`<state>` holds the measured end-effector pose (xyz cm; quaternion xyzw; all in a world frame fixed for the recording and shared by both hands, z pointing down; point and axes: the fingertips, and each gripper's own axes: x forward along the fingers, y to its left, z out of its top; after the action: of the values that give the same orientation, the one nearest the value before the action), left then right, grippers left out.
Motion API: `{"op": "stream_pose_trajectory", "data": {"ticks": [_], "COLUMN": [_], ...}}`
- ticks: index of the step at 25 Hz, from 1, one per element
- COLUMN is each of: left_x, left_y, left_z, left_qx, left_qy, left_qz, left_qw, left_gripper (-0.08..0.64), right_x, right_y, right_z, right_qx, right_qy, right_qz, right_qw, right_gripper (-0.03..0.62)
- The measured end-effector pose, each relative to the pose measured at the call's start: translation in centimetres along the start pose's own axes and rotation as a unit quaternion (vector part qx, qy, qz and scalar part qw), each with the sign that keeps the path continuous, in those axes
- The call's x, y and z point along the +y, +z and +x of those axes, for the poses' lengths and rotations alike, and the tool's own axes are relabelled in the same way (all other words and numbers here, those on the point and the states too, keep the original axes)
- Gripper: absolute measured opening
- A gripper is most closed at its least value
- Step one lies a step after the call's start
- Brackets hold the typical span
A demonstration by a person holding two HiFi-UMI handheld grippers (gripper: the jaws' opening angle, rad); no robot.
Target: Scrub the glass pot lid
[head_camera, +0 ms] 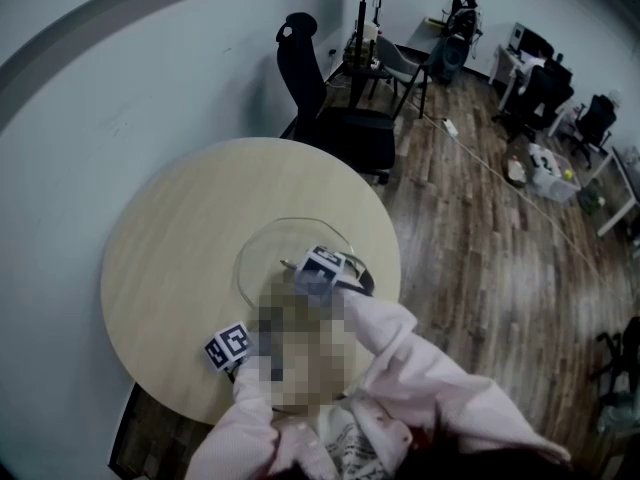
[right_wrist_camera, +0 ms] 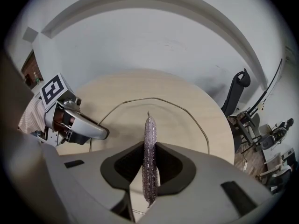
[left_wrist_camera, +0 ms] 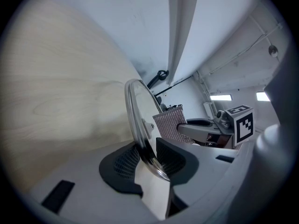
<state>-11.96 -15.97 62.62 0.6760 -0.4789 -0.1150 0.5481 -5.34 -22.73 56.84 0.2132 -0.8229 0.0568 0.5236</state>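
Observation:
The glass pot lid (head_camera: 272,250) is over the round wooden table (head_camera: 185,218), held tilted up off it. In the left gripper view the lid (left_wrist_camera: 136,108) stands edge-on, and my left gripper (left_wrist_camera: 147,160) is shut on its metal rim. A silvery mesh scrub pad (right_wrist_camera: 149,153) is pinched edge-on in my right gripper (right_wrist_camera: 149,164), which hangs over the lid (right_wrist_camera: 175,120). The left gripper view shows the pad (left_wrist_camera: 169,123) flat, close beside the lid's face; I cannot tell whether it touches. In the head view a blurred patch hides both sets of jaws; only the marker cubes (head_camera: 228,346) show.
A black office chair (head_camera: 325,103) stands just beyond the table's far edge. To the right lies wooden floor (head_camera: 480,228) with a cable, a bin and desks further off. A white wall (head_camera: 120,88) runs close behind the table.

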Motion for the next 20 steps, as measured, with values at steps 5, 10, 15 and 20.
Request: {"op": "stream_pose_trajectory", "data": {"ticks": [5, 10, 15, 20], "left_x": [0.1, -0.1, -0.1, 0.0], "left_y": [-0.2, -0.3, -0.3, -0.4], "left_z": [-0.1, 0.0, -0.1, -0.2], "left_qx": [0.001, 0.003, 0.006, 0.007], "left_qy": [-0.001, -0.002, -0.003, -0.004], "left_qz": [0.002, 0.002, 0.003, 0.001], "left_qw": [1.0000, 1.0000, 1.0000, 1.0000], "left_gripper": [0.120, 0.120, 0.121, 0.121], "right_x": [0.9, 1.2, 1.6, 2.5], "right_y": [0.3, 0.3, 0.7, 1.4], "right_z": [0.2, 0.3, 0.3, 0.5], "right_qx": [-0.002, 0.001, 0.002, -0.007], "right_qy": [0.005, 0.009, 0.010, 0.016], "right_qz": [-0.003, -0.002, -0.003, -0.009], "right_qw": [1.000, 1.000, 1.000, 1.000], "right_gripper": [0.074, 0.074, 0.074, 0.074]}}
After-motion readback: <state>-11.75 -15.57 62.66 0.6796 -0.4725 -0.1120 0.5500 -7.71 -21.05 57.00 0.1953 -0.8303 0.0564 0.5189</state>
